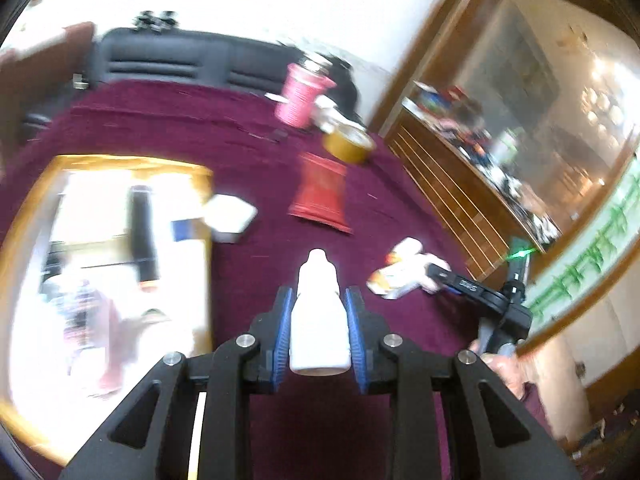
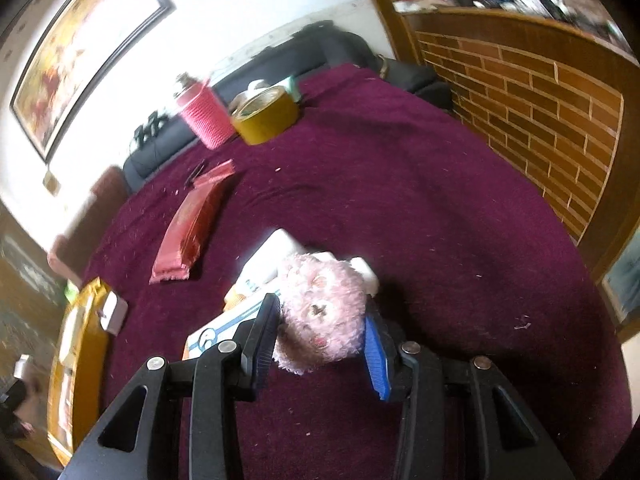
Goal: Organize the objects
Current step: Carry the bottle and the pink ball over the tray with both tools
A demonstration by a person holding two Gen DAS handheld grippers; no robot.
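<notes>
Across the maroon cloth [image 1: 248, 128], your left gripper [image 1: 319, 320] is clamped on the white bottle [image 1: 319, 312], its long axis pointing forward, with the yellow-rimmed box [image 1: 208, 208] just left, while your right gripper [image 2: 320, 328] squeezes the pink plush toy [image 2: 322, 312].

The small white bottle [image 1: 319, 316] looks like smooth matt plastic between ribbed blue pads [image 1: 282, 336]. The toy [image 2: 324, 312] at the lower centre is pale pink plush — shaggy and soft. The desk [image 2: 420, 208] wears a maroon cloth, napped and lint-flecked. The red packet [image 2: 192, 224] at the left is glossy foil — crinkled at its ends.
</notes>
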